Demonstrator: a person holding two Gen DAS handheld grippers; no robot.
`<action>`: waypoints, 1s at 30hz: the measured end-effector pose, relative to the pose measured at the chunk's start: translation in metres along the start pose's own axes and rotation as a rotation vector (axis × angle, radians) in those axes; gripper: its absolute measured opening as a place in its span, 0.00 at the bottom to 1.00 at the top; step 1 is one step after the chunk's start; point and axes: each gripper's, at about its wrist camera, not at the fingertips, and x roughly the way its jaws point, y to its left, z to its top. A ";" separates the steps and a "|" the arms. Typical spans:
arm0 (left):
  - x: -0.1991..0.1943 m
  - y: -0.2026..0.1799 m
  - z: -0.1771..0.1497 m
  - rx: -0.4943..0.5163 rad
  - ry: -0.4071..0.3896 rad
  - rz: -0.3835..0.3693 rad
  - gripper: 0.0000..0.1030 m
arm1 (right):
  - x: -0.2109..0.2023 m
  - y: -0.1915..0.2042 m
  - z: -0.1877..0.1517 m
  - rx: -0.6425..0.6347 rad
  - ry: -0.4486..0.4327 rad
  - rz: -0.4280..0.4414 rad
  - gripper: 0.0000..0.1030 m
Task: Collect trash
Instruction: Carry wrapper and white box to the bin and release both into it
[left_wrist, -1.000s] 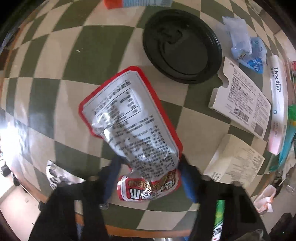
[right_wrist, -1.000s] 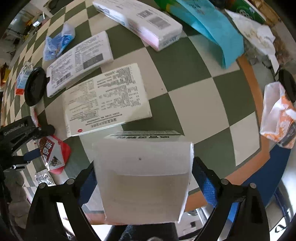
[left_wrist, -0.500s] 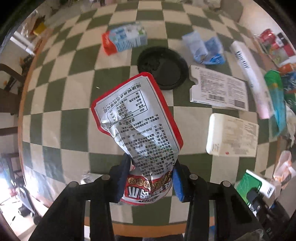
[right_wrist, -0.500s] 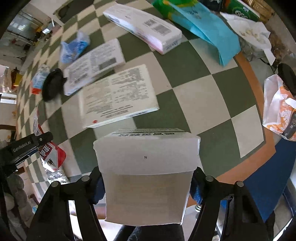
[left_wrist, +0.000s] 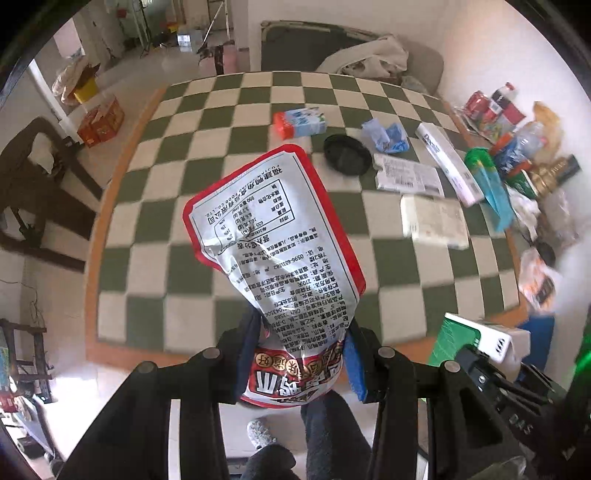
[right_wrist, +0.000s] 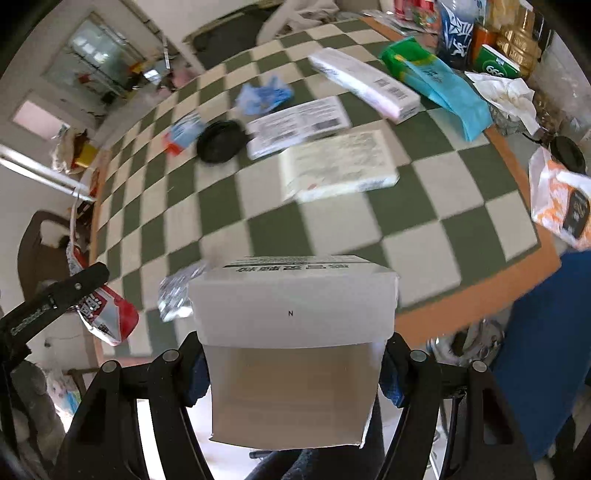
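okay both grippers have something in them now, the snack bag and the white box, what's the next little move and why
Probably carry both away to a bin, which no view shows. The left gripper pinches the red-edged silver snack pouch and the right gripper clamps the white cardboard box, both clear of the green-and-cream checkered table, so neither can take more.

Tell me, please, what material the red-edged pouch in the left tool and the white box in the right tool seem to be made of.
Red-edged pouch: probably thin plastic or foil laminate with a glossy finish. It creases sharply and reflects light, and its back looks silvery.

White box: probably thin cardboard with a matte finish. It has flat panels, straight folded edges and printed text, and shows no shine.
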 end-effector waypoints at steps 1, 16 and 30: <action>-0.007 0.009 -0.018 0.002 0.001 -0.009 0.37 | -0.001 0.011 -0.017 -0.003 -0.003 0.004 0.71; 0.132 0.118 -0.195 -0.143 0.313 -0.101 0.37 | 0.123 0.041 -0.231 0.051 0.214 0.013 0.71; 0.417 0.148 -0.238 -0.234 0.505 -0.157 0.39 | 0.402 -0.020 -0.274 0.185 0.330 0.041 0.71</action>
